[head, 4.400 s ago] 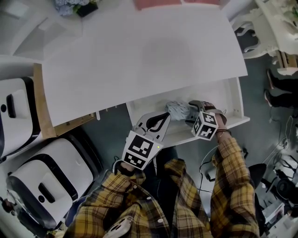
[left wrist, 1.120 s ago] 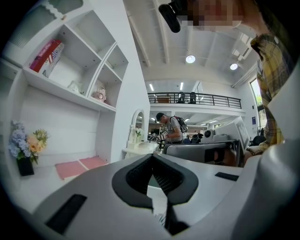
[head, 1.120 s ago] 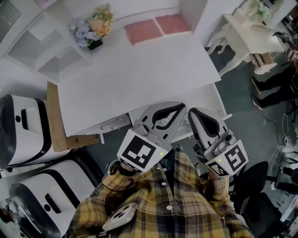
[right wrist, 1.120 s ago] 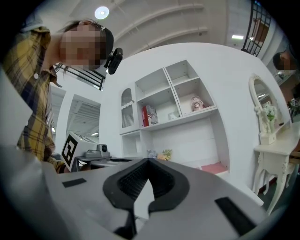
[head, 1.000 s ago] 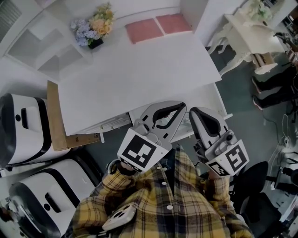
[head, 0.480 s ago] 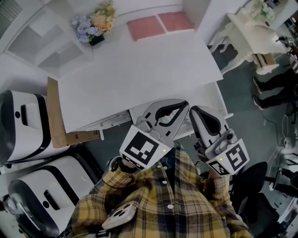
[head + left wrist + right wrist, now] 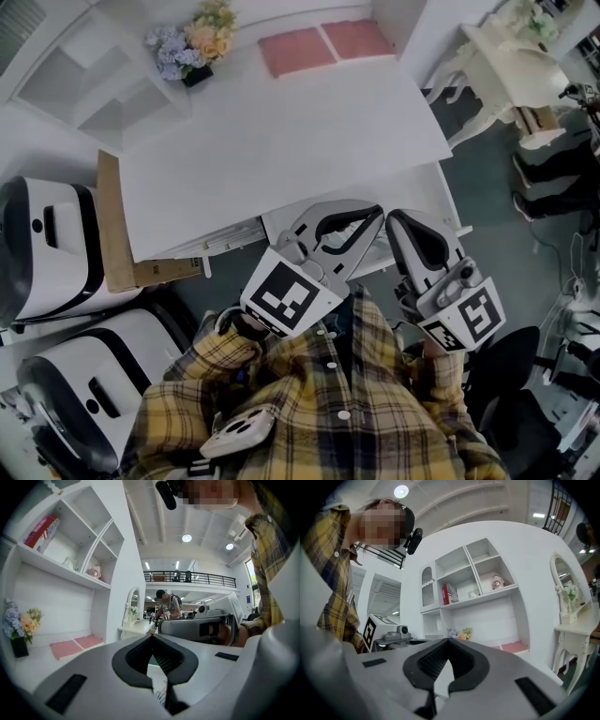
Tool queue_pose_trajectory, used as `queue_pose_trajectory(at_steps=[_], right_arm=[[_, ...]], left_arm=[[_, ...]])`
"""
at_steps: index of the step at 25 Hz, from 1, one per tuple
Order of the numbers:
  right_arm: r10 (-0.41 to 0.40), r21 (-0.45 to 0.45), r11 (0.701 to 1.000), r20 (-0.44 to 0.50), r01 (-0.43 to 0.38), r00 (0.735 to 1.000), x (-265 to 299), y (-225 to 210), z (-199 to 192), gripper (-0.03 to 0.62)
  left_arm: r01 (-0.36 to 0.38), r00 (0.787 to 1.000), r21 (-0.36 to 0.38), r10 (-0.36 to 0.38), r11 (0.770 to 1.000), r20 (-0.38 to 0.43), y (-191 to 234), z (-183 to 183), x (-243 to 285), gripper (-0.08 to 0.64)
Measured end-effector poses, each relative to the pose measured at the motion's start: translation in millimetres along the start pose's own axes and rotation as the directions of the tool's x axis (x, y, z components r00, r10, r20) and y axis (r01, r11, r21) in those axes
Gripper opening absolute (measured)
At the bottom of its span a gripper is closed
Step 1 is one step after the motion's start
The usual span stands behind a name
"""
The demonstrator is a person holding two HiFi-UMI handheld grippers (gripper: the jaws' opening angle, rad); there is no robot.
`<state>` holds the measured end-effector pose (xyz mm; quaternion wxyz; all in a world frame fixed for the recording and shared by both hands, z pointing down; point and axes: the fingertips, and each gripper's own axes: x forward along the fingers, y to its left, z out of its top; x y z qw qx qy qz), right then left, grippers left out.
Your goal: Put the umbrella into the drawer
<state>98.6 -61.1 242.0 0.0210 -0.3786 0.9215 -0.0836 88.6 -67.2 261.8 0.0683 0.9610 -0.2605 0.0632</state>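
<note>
Grippers both shut, empty: left gripper (image 7: pixel 372 212), right gripper (image 7: pixel 397 218). At 12 o'clock drawer (image 7: pixel 433 199) looks ajar; push front squarely, tips level.

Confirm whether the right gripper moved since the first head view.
Yes. The right gripper has drawn back from the white desk, toward the person.
</note>
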Motion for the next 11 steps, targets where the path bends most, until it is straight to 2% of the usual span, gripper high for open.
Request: queue_pose_trajectory(at_steps=[6,11], right_arm=[[0.002,-0.005,1.0,-0.004,-0.002,1.0,-1,-1,0,0.015],[-0.018,-0.041,0.999,0.01,0.018,1.0,-10,-11,15,0.015]], left_arm=[[0.043,0.999,0.04,-0.042,0.998,-0.014,-5,-2,-5,0.018],[0.099,0.995,0.107,-0.098,0.989,-0.019,-10,8,2,0.018]])
